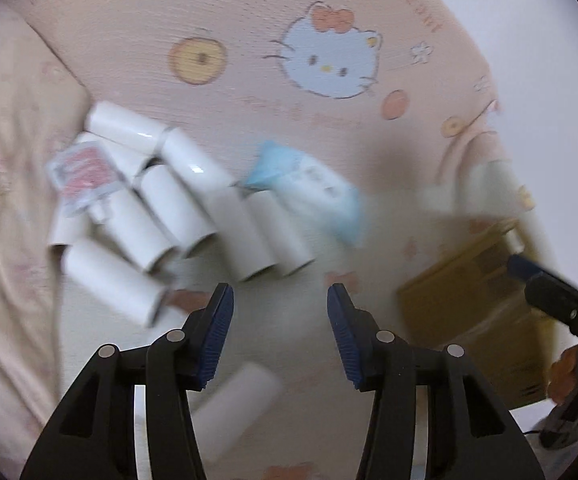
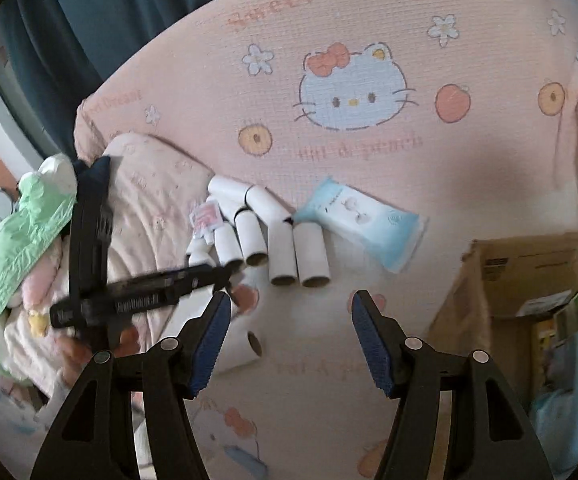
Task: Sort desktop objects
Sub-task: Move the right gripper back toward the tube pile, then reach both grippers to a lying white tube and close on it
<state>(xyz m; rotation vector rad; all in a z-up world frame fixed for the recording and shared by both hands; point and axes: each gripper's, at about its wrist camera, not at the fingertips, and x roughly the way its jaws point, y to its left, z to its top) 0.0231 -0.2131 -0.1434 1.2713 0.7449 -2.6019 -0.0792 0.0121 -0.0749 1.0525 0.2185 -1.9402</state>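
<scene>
Most white rolls (image 2: 277, 240) already lie grouped on the blanket (image 2: 369, 20), toward its left edge, the wipes pack (image 2: 363, 222) just beside them. One stray roll (image 2: 241, 350) remains nearer. Left gripper (image 1: 280, 312) and right gripper (image 2: 291, 316) both gape, empty. A box (image 2: 529, 276) sits at the right edge.

Black grippers (image 1: 280, 334), ridged blue jaws, silver rivets.

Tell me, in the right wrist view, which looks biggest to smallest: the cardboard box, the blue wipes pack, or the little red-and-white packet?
1. cardboard box, though it is nearer the camera
2. blue wipes pack
3. red-and-white packet
</scene>
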